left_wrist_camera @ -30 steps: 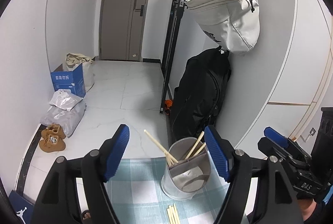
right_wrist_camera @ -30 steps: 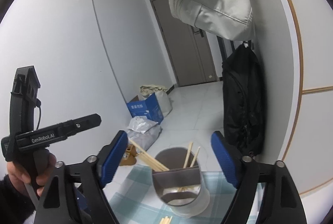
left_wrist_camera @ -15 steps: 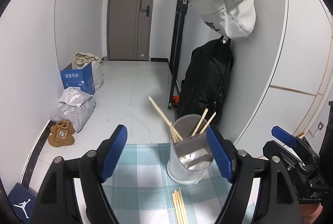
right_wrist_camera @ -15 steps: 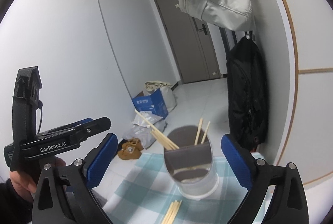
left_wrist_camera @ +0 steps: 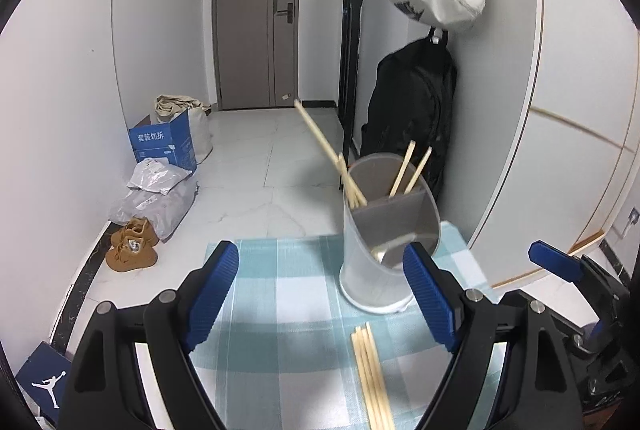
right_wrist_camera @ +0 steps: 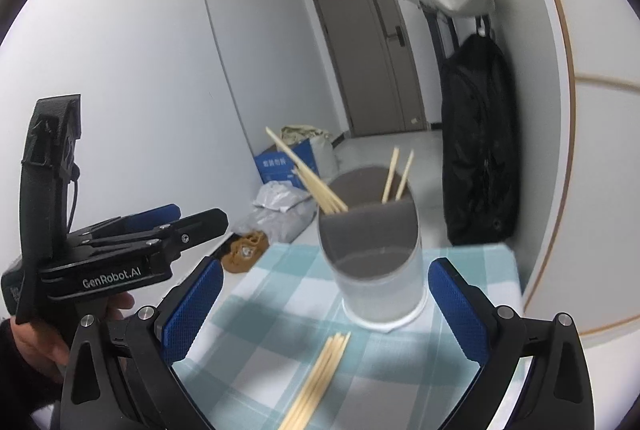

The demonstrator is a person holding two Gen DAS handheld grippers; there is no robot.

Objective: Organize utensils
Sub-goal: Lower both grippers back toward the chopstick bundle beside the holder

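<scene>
A: Status? L gripper (left_wrist_camera: 320, 294) and R gripper (right_wrist_camera: 322, 304): both jaws wide apart, nothing btwn the pads. Both have just been opening further w/ nothing in them.

B: Agreed, neither is carrying anything. Task items: loose chopsticks (right_wrist_camera: 320, 376) lie bundled on the checked cloth (right_wrist_camera: 264, 346), just ahead of and below the R pads, slightly toward its left finger. From the L cam the same bundle (left_wrist_camera: 370, 374) sits low, nearer the right finger.

A: And the holder (left_wrist_camera: 380, 230)? Straight ahead of both tools, beyond the bundle, divided inside. Several sticks already stand in the far compartment (left_wrist_camera: 384, 174), leaning out at angles; something spoon-like shows in the near one, can't tell for sure.

B: Risks, my read. One: the bundle is thin and flat on cloth, so pads may pinch fabric w/ the sticks, or take only some and scatter the rest.

A: Two: the holder looks light and tall. The long stick (right_wrist_camera: 300, 166) leaning out toward the L side is easy to clip on approach, and that could tip the holder.

B: Three: both tools aim at the same spot, w/ the L gripper close beside the R one. Collision likely if both go for the bundle.

A: Four: a grip off-centre lets the sticks pivot and miss the compartment.
</scene>
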